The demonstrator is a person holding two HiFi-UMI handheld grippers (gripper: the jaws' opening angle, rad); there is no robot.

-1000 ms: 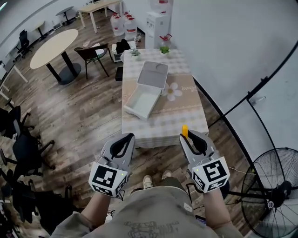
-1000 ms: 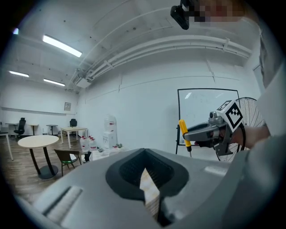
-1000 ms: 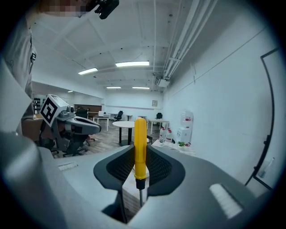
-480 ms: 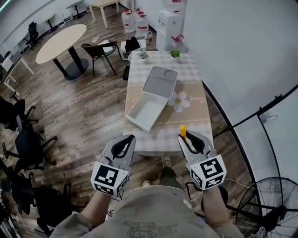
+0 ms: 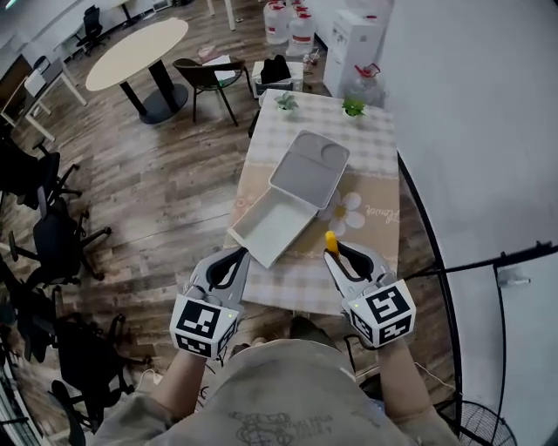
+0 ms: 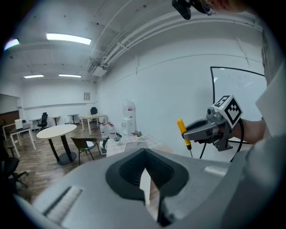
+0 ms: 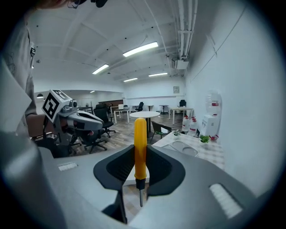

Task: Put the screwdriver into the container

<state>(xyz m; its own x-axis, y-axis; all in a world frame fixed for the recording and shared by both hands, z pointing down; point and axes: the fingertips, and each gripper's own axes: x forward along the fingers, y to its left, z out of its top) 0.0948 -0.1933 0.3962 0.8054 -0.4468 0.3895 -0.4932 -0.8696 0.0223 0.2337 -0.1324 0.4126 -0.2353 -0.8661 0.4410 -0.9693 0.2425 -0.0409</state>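
Note:
A yellow-handled screwdriver (image 5: pixel 331 242) stands upright in my right gripper (image 5: pixel 336 254), which is shut on it at the near edge of the checkered table (image 5: pixel 379 144). In the right gripper view the handle (image 7: pixel 140 147) is clamped between the jaws with the metal tip pointing down. The white container (image 5: pixel 275 228) lies open on the table just beyond both grippers, its lid (image 5: pixel 309 170) folded back. My left gripper (image 5: pixel 237 256) hovers by the container's near corner, shut and empty. The left gripper view shows the right gripper (image 6: pixel 196 129) with the screwdriver (image 6: pixel 182 129).
Two small potted plants (image 5: pixel 286 102) (image 5: pixel 353 107) stand at the table's far end. Beyond are a chair (image 5: pixel 209 78), a round table (image 5: pixel 139 52) and water bottles (image 5: pixel 288 22). Office chairs (image 5: pixel 52 244) line the left. A white wall (image 5: pixel 471 131) runs along the right.
The person has stepped closer to the table; both grippers now reach its near edge by the container. The screwdriver stays clamped in the right gripper and the left stays shut.

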